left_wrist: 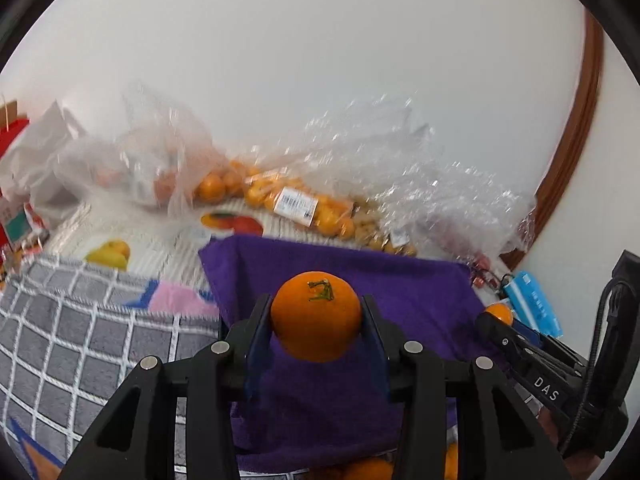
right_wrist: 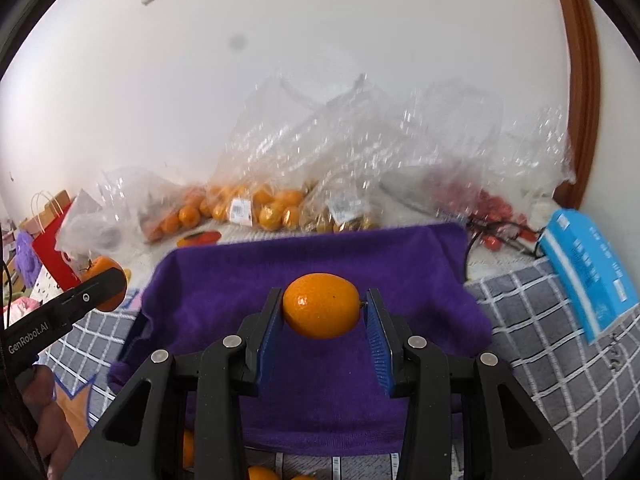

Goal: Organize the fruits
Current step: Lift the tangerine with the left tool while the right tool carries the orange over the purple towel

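Left gripper (left_wrist: 316, 316) is clamping a round orange (left_wrist: 316, 316) between its two fingers, stem scar facing up and toward the camera; the jaws are standing partly apart, each pad pressing a flank of the fruit. Right gripper (right_wrist: 322, 312) is clamping a second, more oval orange (right_wrist: 321, 306) sideways, its stem end touching the right-hand blue pad (right_wrist: 378, 340); these jaws too are being held apart by the fruit alone. Both fruits are hanging above a purple towel (right_wrist: 320, 380), not resting on it. In the left wrist view the right gripper is appearing at the right edge with its fruit showing at the tip; in the right wrist view the left gripper is appearing at the left edge in the same way.

The purple towel is lying over a grey checked cloth (left_wrist: 80, 340) that is covering the work surface. More oranges are showing at the bottom edge of both views, below the towel's near hem. Behind the towel, clear plastic bags (left_wrist: 360, 168) are standing along the wall, one bag of small oranges (left_wrist: 296, 204) carrying a white barcode label. A bag of red fruit (right_wrist: 492, 204) is lying further right; its kind cannot be told. A blue box (right_wrist: 588, 272) is leaning at the right of the cloth. A red paper bag (right_wrist: 52, 240) is standing at the far left. A white wall (right_wrist: 320, 80) is closing the scene, with a brown wooden frame (right_wrist: 580, 80) curving at the right.
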The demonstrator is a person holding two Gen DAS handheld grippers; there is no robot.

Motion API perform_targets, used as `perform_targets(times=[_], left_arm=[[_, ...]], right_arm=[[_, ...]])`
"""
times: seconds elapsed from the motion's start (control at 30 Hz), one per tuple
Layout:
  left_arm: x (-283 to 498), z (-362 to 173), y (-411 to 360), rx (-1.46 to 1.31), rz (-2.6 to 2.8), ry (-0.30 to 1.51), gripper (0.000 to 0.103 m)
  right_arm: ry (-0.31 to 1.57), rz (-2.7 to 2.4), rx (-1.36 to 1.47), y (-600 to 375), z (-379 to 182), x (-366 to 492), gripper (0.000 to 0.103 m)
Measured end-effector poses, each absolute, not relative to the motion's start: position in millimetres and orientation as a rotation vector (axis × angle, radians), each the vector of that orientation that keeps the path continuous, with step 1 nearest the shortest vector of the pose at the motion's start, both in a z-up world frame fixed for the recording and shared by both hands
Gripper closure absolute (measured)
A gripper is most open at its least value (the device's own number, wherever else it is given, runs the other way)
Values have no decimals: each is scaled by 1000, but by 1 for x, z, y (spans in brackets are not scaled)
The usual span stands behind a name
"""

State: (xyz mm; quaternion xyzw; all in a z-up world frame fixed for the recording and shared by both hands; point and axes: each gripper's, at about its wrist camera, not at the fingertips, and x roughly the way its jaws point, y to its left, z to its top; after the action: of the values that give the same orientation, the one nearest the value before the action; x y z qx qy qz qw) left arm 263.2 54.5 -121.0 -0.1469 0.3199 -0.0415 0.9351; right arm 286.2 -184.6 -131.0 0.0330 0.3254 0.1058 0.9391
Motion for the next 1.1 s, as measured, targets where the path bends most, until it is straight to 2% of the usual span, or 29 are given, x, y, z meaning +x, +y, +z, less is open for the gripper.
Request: perform_targets(times=[0.13, 0.5, 1.1], left_arm=[[269, -131, 57, -336, -104, 674, 62], [277, -147, 69, -378, -76, 665, 62], [285, -162, 51, -301, -108, 724, 62]], right_arm=[[726, 208, 94, -192, -150, 299, 63], [714, 129, 117, -216, -160, 311, 63], [771, 123, 84, -209, -180, 324, 63]])
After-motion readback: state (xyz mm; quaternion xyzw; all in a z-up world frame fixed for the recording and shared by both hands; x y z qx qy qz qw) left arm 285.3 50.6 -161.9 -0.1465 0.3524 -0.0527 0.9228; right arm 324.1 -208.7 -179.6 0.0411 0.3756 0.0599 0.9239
